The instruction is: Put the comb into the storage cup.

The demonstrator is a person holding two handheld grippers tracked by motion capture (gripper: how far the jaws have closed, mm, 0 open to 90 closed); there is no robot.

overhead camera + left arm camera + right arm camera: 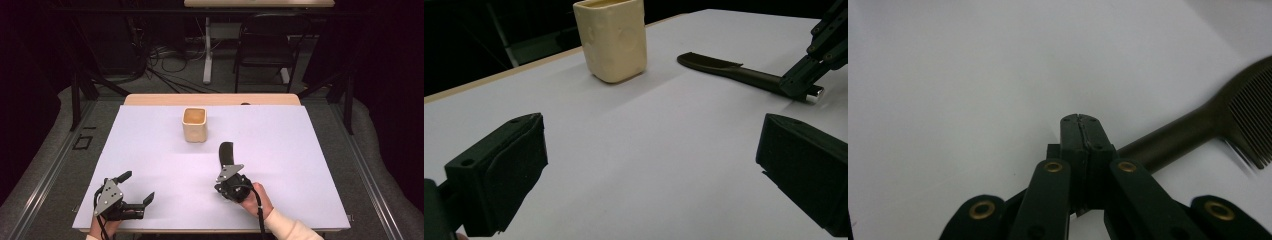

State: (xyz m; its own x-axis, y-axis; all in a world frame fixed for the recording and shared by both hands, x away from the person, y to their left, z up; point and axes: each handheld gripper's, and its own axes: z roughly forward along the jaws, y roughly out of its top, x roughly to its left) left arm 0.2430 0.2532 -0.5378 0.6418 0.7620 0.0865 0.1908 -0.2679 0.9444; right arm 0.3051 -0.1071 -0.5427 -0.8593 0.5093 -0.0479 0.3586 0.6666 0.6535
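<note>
A cream cup (194,124) stands upright at the middle back of the white sheet; it also stands at the top of the left gripper view (615,40). A black comb (226,152) lies flat in front of it, teeth end away from me (1248,112). My right gripper (228,173) is shut, jaws pressed together (1081,131), and its tip rests on the comb's handle (749,75), which passes under it. My left gripper (136,187) is open near the front left edge, nothing between its pads (499,165).
The white sheet (280,145) covers most of the wooden table (150,99). A black chair (265,42) and cables stand on the floor beyond the far edge.
</note>
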